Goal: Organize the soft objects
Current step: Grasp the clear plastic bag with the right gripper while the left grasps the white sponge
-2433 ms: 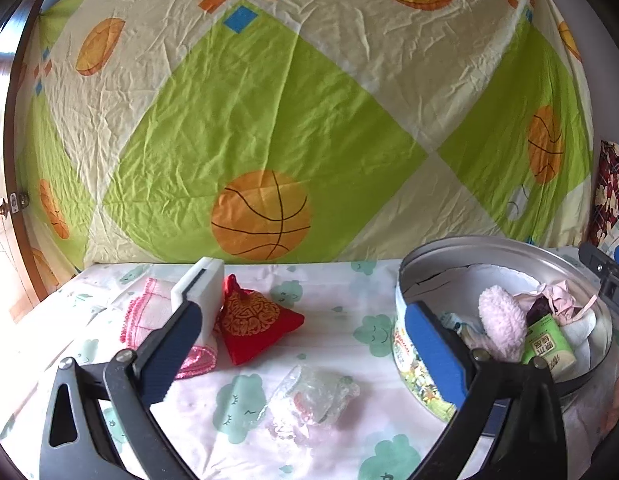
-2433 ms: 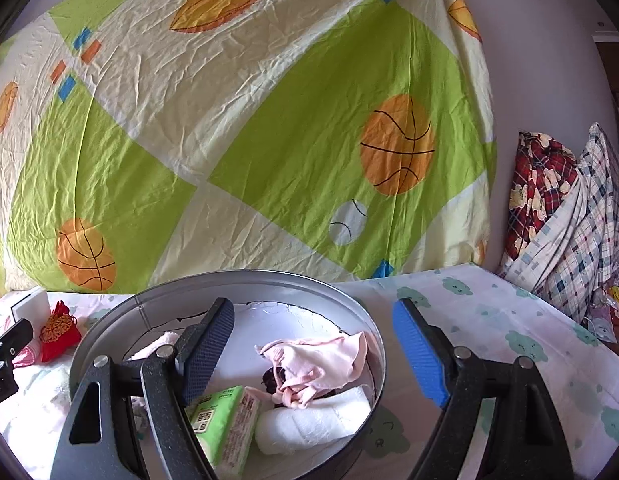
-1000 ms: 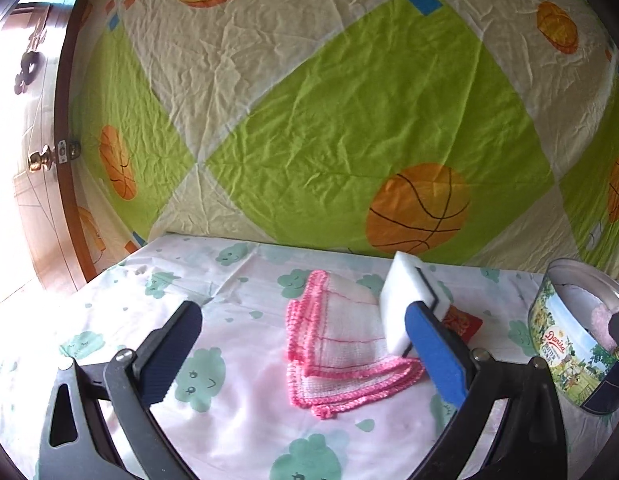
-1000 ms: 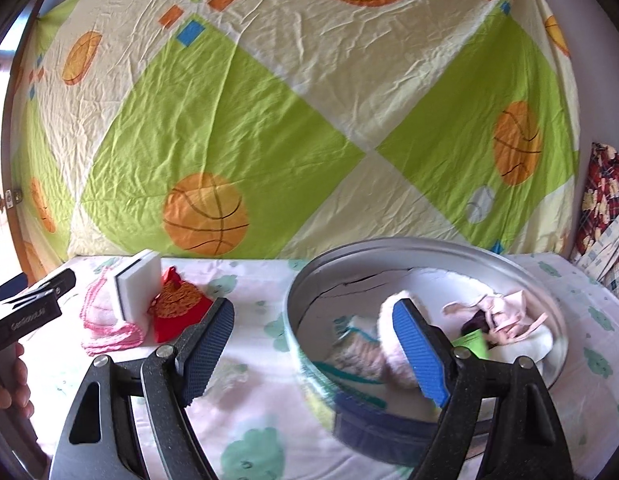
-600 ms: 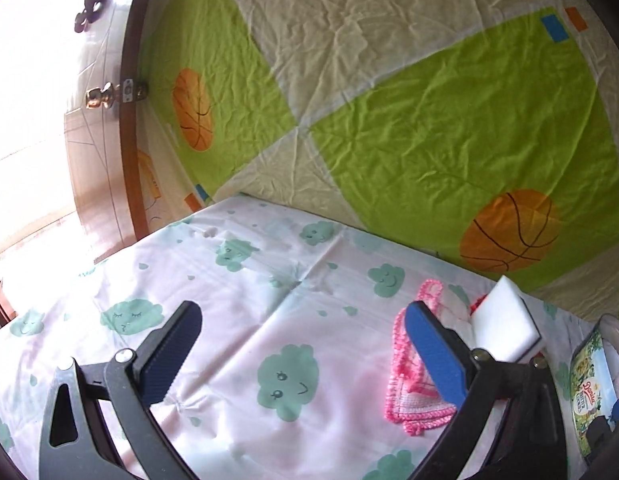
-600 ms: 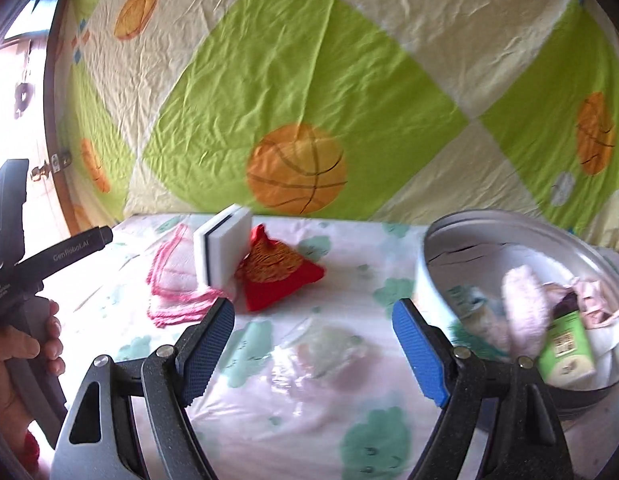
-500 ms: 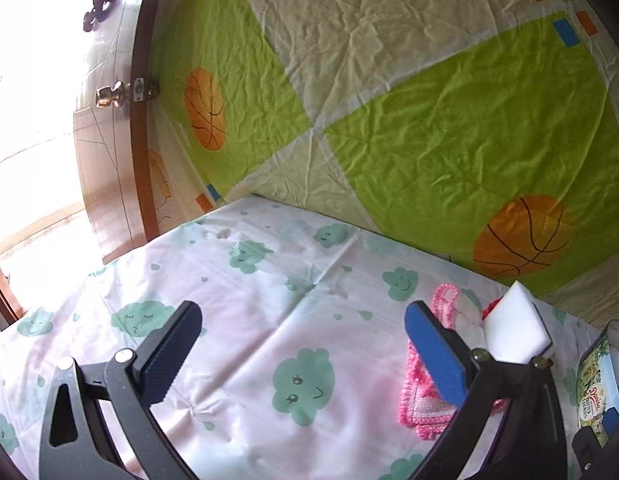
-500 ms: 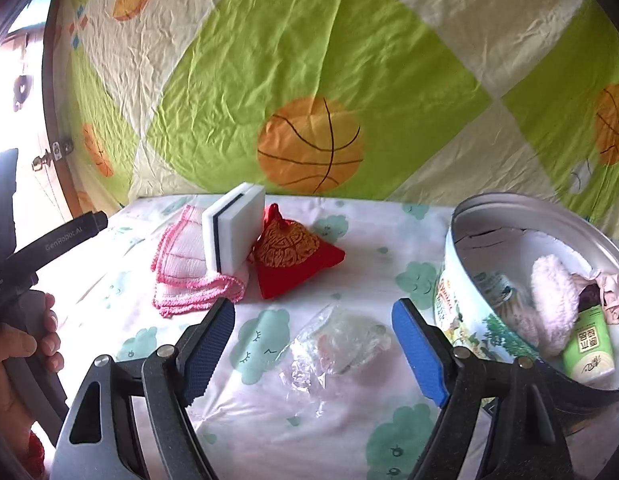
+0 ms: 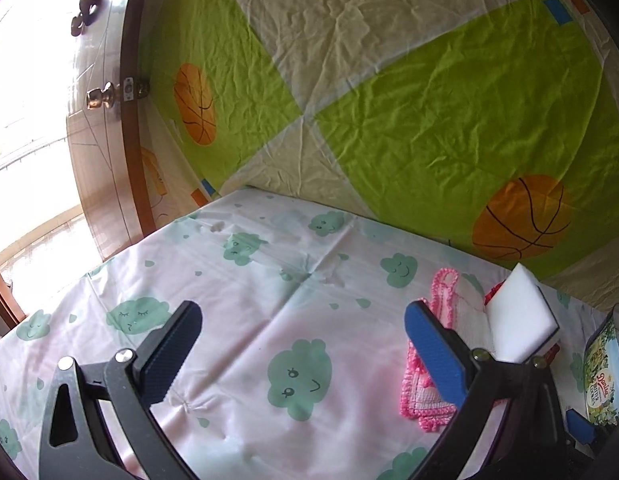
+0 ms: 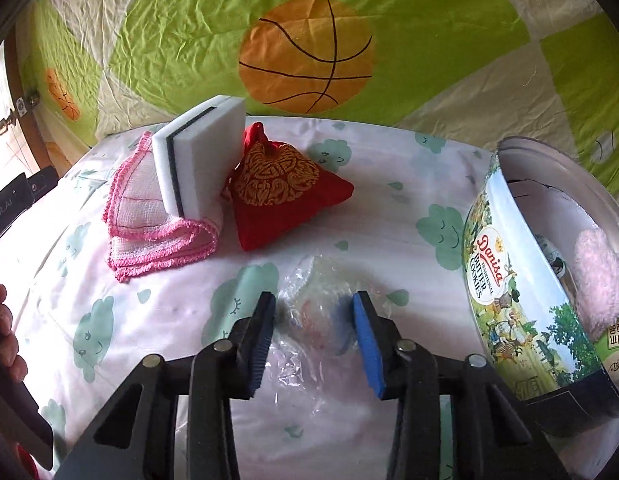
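In the right wrist view my right gripper (image 10: 313, 308) has its jaws half closed around a crumpled clear plastic bag (image 10: 315, 300) lying on the sheet; contact with the pads is unclear. Behind it a red and gold pouch (image 10: 285, 188) leans beside a white sponge (image 10: 199, 156) standing on a pink-edged cloth (image 10: 149, 224). A round cookie tin (image 10: 521, 300) at the right holds a pink fluffy thing (image 10: 597, 280) and other soft items. My left gripper (image 9: 301, 332) is open and empty over bare sheet, left of the cloth (image 9: 425, 396) and sponge (image 9: 517, 316).
The cloud-print sheet (image 9: 269, 280) covers the table. A basketball-print cloth (image 9: 429, 100) hangs behind. A wooden door with a knob (image 9: 97, 98) stands at the left. The left gripper's handle and the person's hand (image 10: 5, 332) show at the left edge of the right wrist view.
My right gripper has dropped down to the clear plastic bag and narrowed its jaws around it. My left gripper has barely moved and stays open.
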`<state>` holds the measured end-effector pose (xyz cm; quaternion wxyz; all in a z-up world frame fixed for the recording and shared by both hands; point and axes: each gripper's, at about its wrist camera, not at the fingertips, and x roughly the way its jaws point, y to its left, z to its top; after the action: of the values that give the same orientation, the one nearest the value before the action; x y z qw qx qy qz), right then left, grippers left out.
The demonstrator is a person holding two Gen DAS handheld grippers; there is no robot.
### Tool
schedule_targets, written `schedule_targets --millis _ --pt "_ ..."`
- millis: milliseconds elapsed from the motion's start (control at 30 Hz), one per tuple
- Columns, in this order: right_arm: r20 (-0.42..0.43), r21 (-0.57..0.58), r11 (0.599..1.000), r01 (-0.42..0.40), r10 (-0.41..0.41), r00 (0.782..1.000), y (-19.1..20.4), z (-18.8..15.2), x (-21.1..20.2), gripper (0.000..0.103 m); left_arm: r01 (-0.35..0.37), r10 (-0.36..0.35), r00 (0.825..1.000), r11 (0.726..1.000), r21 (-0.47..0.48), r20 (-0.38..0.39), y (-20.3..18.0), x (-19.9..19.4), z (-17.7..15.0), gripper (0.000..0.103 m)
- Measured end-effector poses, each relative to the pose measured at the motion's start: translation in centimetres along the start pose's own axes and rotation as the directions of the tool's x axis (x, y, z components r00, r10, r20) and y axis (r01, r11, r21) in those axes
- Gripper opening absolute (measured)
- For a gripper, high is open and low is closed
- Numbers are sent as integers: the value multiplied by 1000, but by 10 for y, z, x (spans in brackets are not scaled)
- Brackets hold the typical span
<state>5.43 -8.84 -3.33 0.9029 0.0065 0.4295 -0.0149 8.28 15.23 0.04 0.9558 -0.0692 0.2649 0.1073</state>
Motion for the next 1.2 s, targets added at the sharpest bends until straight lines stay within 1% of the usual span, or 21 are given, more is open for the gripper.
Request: schedule_targets --millis 100,133,167,233,300,333,400,467,500,633,700,767,833,933,967,1000,1033,1100,1133,1167,1200 --pt "12 -2 999 -36 36 999 -5 -1 -5 29 5 -5 1000 1000 11 3 -2 0 -1 103" --pt "25 5 998 -61 61 998 -8 -2 -8 27 9 -9 1000 1000 15 4 -4 0 -2 103" --pt "45 12 996 -85 84 995 -10 -2 -12 25 14 -14 1000 1000 20 7 -5 0 -3 103" --pt "110 9 993 -122 120 987 -12 -3 -26 25 34 -35 999 999 29 23 -8 -3 -3 103" --pt "178 -10 992 -127 127 976 -12 -3 -41 25 77 -78 995 997 33 59 -10 -11 -2 103" --pt "217 -11 990 -139 138 966 -14 -2 -51 25 103 -106 991 994 36 82 -12 -15 -2 103" --pt "284 -7 987 -162 157 946 -19 0 -66 25 168 -173 977 985 49 122 -17 -24 -2 103" --pt "356 -15 989 -149 144 923 -24 1 -83 25 225 -235 961 971 80 146 -26 -31 -4 103" --pt "389 -21 992 -128 126 912 -26 0 -90 25 248 -261 954 963 101 147 -33 -34 -6 103" --pt "482 -28 999 -18 30 876 -31 -5 -109 25 322 -343 933 929 181 105 -70 -38 -13 103" --pt "494 -25 1000 -2 14 869 -36 -5 -111 25 321 -350 933 916 238 86 -96 -37 -14 102" --pt "489 -13 1000 -7 13 872 -40 -2 -110 25 310 -347 934 901 302 78 -122 -36 -16 102" --pt "485 1 1000 -25 22 874 -46 -1 -109 25 292 -328 943 895 338 55 -145 -30 -16 100" --pt "480 22 997 -80 60 875 -55 -2 -109 25 237 -264 964 900 364 24 -170 -13 -19 83" --pt "480 29 995 -90 65 875 -56 -3 -109 25 220 -239 971 902 371 3 -174 -5 -20 75" --pt "480 36 995 -97 68 875 -58 -3 -109 25 220 -222 974 903 368 -36 -176 5 -21 65" --pt "478 41 993 -108 75 875 -59 -2 -109 25 236 -226 972 907 348 -70 -173 11 -20 61" --pt "472 50 991 -128 89 877 -60 -2 -108 25 268 -249 963 920 285 -100 -161 20 -18 53" --pt "468 52 989 -139 99 878 -61 -1 -107 25 285 -265 958 925 252 -109 -155 22 -17 45" --pt "463 56 987 -151 108 880 -61 -1 -106 25 309 -288 950 924 226 -122 -151 25 -17 24" --pt "459 60 985 -164 119 881 -62 -1 -105 25 339 -315 939 918 204 -140 -148 28 -16 24"
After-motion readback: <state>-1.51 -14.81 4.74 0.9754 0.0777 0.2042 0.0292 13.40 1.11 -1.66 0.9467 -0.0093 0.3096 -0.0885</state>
